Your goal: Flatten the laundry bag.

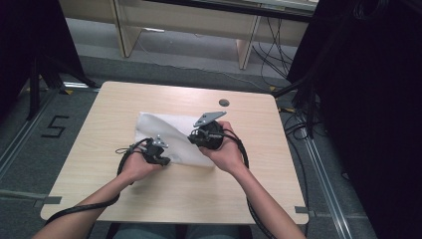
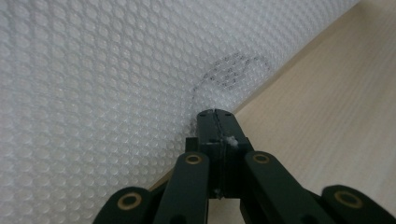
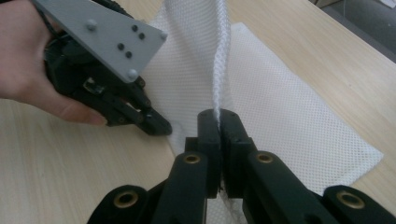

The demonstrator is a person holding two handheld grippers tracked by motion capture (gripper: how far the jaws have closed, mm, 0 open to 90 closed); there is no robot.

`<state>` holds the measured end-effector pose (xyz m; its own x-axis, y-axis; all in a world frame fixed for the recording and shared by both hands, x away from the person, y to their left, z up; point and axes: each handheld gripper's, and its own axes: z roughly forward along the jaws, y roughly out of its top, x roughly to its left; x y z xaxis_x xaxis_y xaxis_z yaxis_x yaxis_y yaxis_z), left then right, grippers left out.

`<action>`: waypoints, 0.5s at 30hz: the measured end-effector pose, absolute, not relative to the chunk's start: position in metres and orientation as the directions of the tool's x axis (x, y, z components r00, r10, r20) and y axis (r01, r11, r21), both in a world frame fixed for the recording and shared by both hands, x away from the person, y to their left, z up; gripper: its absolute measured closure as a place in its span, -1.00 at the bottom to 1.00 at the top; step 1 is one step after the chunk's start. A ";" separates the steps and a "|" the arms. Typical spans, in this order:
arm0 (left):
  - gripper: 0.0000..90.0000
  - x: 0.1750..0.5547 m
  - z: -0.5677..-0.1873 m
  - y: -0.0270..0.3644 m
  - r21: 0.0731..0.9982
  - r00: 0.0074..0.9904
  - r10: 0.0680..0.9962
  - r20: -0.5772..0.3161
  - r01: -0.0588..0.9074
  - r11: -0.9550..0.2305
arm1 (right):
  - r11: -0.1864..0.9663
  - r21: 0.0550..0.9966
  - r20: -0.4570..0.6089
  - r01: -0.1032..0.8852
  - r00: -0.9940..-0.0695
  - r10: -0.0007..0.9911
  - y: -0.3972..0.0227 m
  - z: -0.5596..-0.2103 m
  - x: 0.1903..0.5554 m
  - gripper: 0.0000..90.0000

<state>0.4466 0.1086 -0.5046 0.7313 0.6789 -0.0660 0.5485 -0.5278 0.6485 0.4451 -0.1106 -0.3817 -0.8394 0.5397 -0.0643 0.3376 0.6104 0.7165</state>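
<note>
Nearest the person, the left claw (image 1: pixel 160 152) sits low over the tabletop (image 1: pixel 164 194), its jaws pressed together on the near edge of the white mesh cloth (image 1: pixel 164 130); in the left gripper view a thin lip of the fabric is pinched between the black pads at the tip. Just beyond it, the right claw (image 1: pixel 201 139) is raised a little and likewise clamped, and the right gripper view shows a gathered ridge of the mesh cloth (image 3: pixel 219 56) rising straight out of its closed jaws, so a fold is lifted while the rest of the sheet lies flat behind. The cloth looks light, limp and open-woven: it should drape and sag wherever it is not held, bunch easily, and slide on the smooth wood unless pinned. Its weave gives the pads good purchase, so slipping seems unlikely, though a sharp tug could snag or stretch the threads. Edges and corners are the sensible places to take hold; a pinch in the middle only gathers a ridge, as here. A faint dark ring mark (image 2: pixel 231 72) shows on the fabric near the left claw. I can make out no container on the tabletop. Farther off, a small round dark disc (image 1: pixel 224 102) lies near the far edge.
</note>
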 end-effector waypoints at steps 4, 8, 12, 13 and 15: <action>0.99 0.448 -0.505 0.107 0.652 0.722 0.688 -0.067 0.554 -0.517 | 0.611 0.725 -0.087 0.318 -0.838 0.539 -0.110 -0.383 0.440 0.98; 0.99 0.445 -0.502 0.110 0.648 0.726 0.685 -0.067 0.553 -0.523 | 0.618 0.725 -0.088 0.304 -0.849 0.521 -0.111 -0.385 0.437 0.98; 0.99 0.438 -0.495 0.118 0.655 0.729 0.680 -0.074 0.550 -0.518 | 0.620 0.727 -0.088 0.295 -0.856 0.510 -0.112 -0.385 0.434 0.98; 0.99 0.436 -0.494 0.121 0.661 0.726 0.683 -0.084 0.553 -0.507 | 0.617 0.727 -0.084 0.303 -0.852 0.517 -0.111 -0.386 0.433 0.98; 0.98 0.431 -0.488 0.128 0.664 0.731 0.679 -0.075 0.545 -0.513 | 0.612 0.729 -0.077 0.308 -0.851 0.519 -0.112 -0.387 0.432 0.98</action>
